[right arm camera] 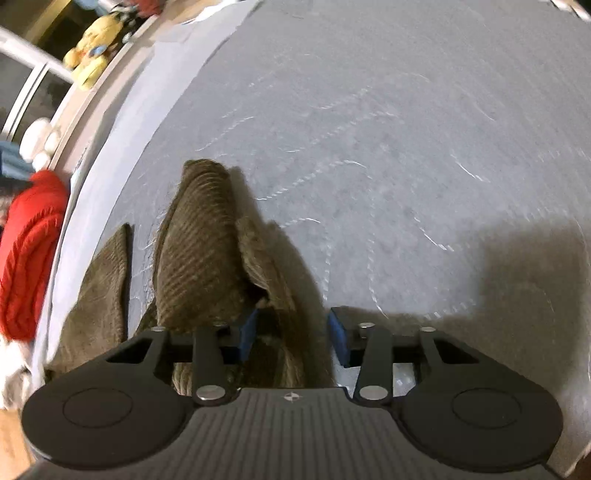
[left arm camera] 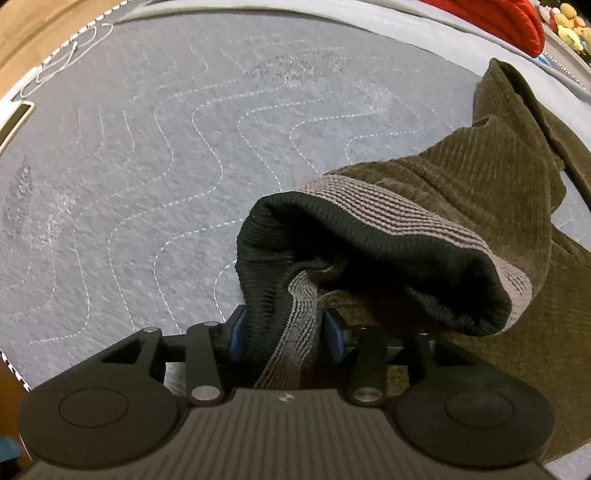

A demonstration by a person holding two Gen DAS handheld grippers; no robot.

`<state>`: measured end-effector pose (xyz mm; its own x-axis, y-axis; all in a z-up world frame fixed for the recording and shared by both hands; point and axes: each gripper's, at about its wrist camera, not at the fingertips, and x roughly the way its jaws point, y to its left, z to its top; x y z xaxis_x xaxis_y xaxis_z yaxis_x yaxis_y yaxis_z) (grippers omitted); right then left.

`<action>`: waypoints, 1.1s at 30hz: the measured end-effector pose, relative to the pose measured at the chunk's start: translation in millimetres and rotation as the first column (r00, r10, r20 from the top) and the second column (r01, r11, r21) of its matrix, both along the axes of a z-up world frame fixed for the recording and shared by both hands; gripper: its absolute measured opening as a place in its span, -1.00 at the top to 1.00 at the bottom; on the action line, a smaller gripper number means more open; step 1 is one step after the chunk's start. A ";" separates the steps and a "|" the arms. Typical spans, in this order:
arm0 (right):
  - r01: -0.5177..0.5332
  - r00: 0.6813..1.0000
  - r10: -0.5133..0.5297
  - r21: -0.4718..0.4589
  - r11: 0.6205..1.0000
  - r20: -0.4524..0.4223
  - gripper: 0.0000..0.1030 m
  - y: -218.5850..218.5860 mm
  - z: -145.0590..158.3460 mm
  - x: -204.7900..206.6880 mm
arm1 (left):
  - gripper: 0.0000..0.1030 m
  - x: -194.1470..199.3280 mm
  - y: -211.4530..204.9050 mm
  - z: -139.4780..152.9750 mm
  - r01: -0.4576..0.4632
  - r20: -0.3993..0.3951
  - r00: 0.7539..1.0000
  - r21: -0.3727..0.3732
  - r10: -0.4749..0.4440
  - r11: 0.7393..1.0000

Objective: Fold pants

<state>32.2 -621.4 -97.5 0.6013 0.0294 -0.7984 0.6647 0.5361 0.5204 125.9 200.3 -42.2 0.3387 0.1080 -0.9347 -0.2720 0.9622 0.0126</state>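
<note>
The pants (left arm camera: 480,192) are brown corduroy with a black and grey striped elastic waistband (left arm camera: 369,229). My left gripper (left arm camera: 284,332) is shut on the waistband and holds it raised above the grey quilted bed cover (left arm camera: 166,155); the rest of the pants trails off to the right. In the right wrist view, my right gripper (right arm camera: 293,334) has a fold of the brown pants (right arm camera: 207,251) between its blue pads, with a wide gap still showing between them. The cloth hangs to the left of that gripper.
A red garment (left arm camera: 509,22) (right arm camera: 26,251) and yellow plush toys (right arm camera: 92,48) lie beyond the bed's far edge. A white cable (left arm camera: 66,55) and a phone (left arm camera: 14,118) rest at the cover's left edge. Wooden floor (left arm camera: 29,26) shows past it.
</note>
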 end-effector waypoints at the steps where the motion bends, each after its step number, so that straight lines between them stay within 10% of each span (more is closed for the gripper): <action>1: -0.023 1.000 0.023 -0.028 0.999 0.005 0.85 2.0 2.8 4.2 | 0.06 -3.9 -4.1 -6.1 0.000 -0.001 1.000 -0.001 0.000 1.000; 13: 0.214 0.967 -0.169 -0.252 0.944 0.190 0.91 -25.3 83.7 -90.3 | 0.49 -1.7 -32.8 5.8 0.110 0.067 0.992 -0.049 -0.107 0.993; 19: 0.348 0.926 -0.376 -0.318 0.882 -0.030 1.00 -62.2 62.8 -141.9 | 0.51 -7.7 -41.5 1.6 0.184 0.031 0.983 -0.056 -0.182 0.981; 21: 0.356 0.921 -0.380 -0.210 0.911 -0.087 1.00 -81.0 39.1 -154.8 | 0.50 -8.7 -30.2 0.6 0.144 0.027 0.990 -0.121 -0.142 0.982; 25: 0.352 0.930 -0.361 -0.112 0.929 -0.074 0.85 -97.6 21.2 -158.2 | 0.17 -12.8 -26.4 4.1 0.125 0.032 0.992 -0.146 -0.121 0.981; 29: 0.323 0.940 -0.334 -0.123 0.938 -0.074 0.08 -94.8 18.6 -148.8 | -0.13 -15.7 -21.6 -0.5 0.114 -0.007 0.993 -0.176 -0.117 0.978; 33: 0.289 0.948 -0.302 -0.121 0.950 -0.103 0.09 -84.6 10.4 -131.8 | -0.13 -15.6 -25.2 -14.0 0.134 -0.075 0.986 -0.175 -0.148 0.976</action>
